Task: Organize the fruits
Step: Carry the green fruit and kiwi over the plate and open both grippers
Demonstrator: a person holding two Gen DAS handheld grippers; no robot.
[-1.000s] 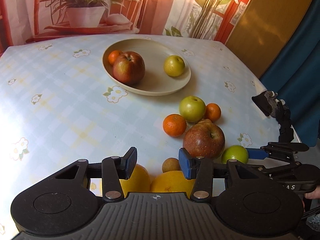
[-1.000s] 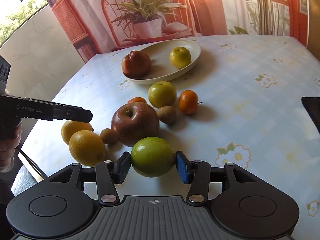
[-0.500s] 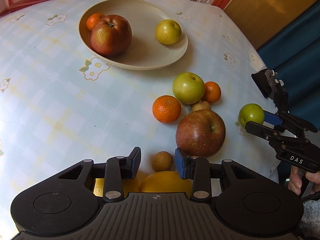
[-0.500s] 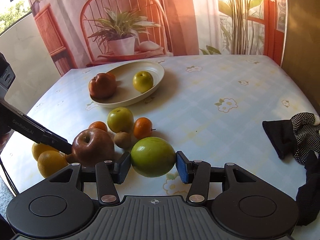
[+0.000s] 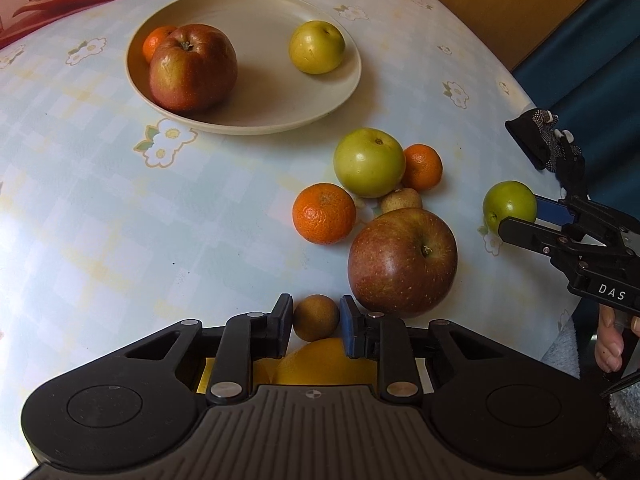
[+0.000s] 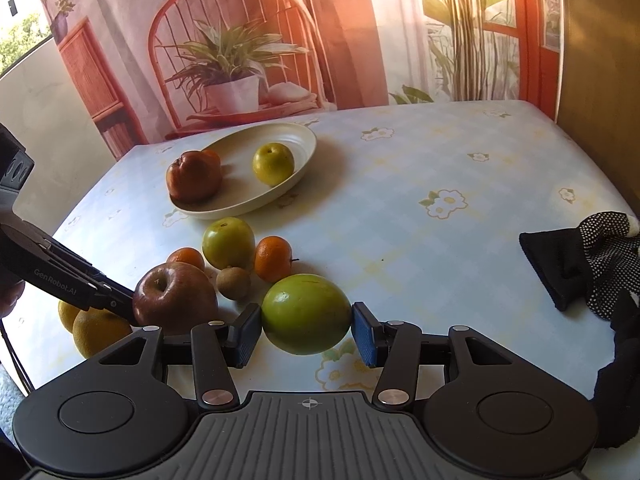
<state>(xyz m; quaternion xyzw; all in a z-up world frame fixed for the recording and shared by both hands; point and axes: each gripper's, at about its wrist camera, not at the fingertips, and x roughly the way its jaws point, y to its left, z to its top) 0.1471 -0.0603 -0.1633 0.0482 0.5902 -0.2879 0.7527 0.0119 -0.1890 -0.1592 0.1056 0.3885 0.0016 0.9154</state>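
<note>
My right gripper (image 6: 307, 332) is shut on a green apple (image 6: 306, 314), held above the table; the apple also shows in the left wrist view (image 5: 509, 205). My left gripper (image 5: 316, 320) has its pads on both sides of a small brown kiwi (image 5: 316, 317), touching or nearly so. A cream plate (image 5: 256, 120) at the far side holds a red apple (image 5: 193, 66), a mandarin (image 5: 158, 40) and a yellow apple (image 5: 317, 47). Loose on the table are a big red apple (image 5: 402, 260), a green apple (image 5: 369, 162), two mandarins (image 5: 324, 213) and a second kiwi (image 5: 401, 200).
Two yellow citrus fruits (image 6: 94, 326) lie under the left gripper near the table's front edge. A black dotted glove (image 6: 580, 264) lies at the right edge. A chair with a potted plant (image 6: 232, 80) stands behind the table.
My left gripper moved forward and closed in around the small kiwi. My right gripper rose and drew back to the right with the green apple.
</note>
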